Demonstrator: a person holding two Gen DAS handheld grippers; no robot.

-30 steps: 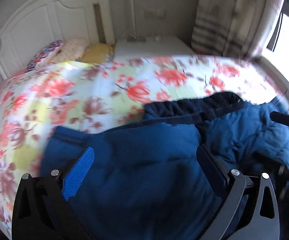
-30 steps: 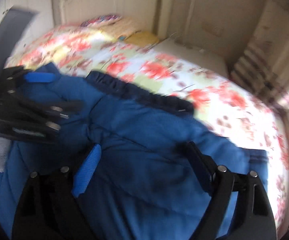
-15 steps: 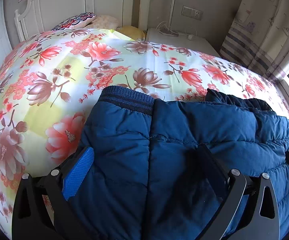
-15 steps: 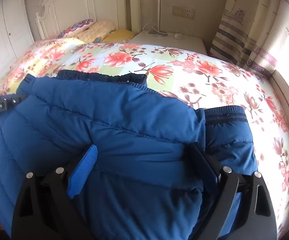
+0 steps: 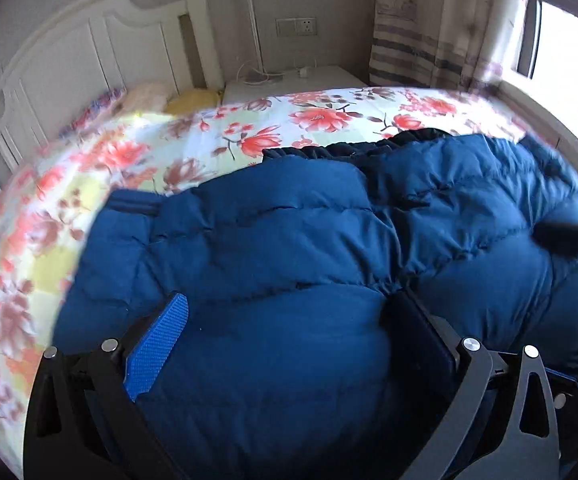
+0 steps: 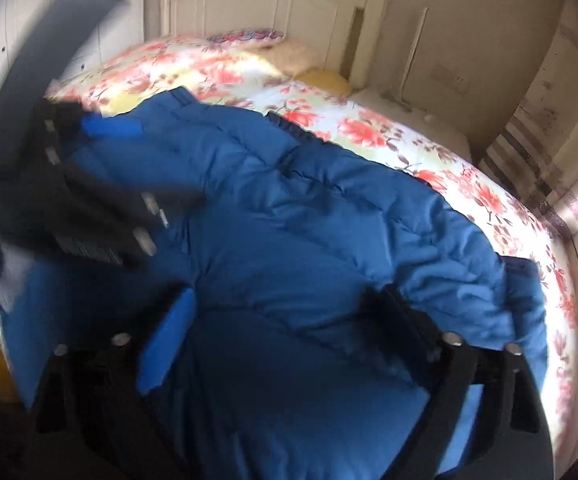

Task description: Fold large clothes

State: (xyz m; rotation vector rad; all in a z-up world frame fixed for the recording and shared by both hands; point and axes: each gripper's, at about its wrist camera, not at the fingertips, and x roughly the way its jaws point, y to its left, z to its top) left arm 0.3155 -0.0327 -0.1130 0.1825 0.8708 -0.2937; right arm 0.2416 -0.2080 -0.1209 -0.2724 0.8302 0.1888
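Blue quilted down jacket point(image 5: 289, 240) lies on the bed, on the floral bedspread point(image 5: 193, 148), at the near side of the mattress. Long axis runs left to right across both views, crosswise to the line from the near edge to the headboard point(image 5: 89, 52). Dark ribbed edge point(image 5: 329, 152) faces the headboard side; a ribbed cuff point(image 5: 133, 206) shows at the left end in the left wrist view.

Left gripper point(image 5: 285, 324): jaws spread wide, padded fabric bulging between them; contact of the pads with the cloth cannot be made out. Right gripper point(image 6: 285, 312): jaws spread wide, having just been opening, jacket fabric lying between them, not pinched.

Near hem of the jacket cut off by the frame bottom and hidden behind the gripper bodies. Both views motion-blurred. Pillows point(image 5: 149, 94) by the headboard smeared; nightstand point(image 5: 289, 80) partly behind the bed.
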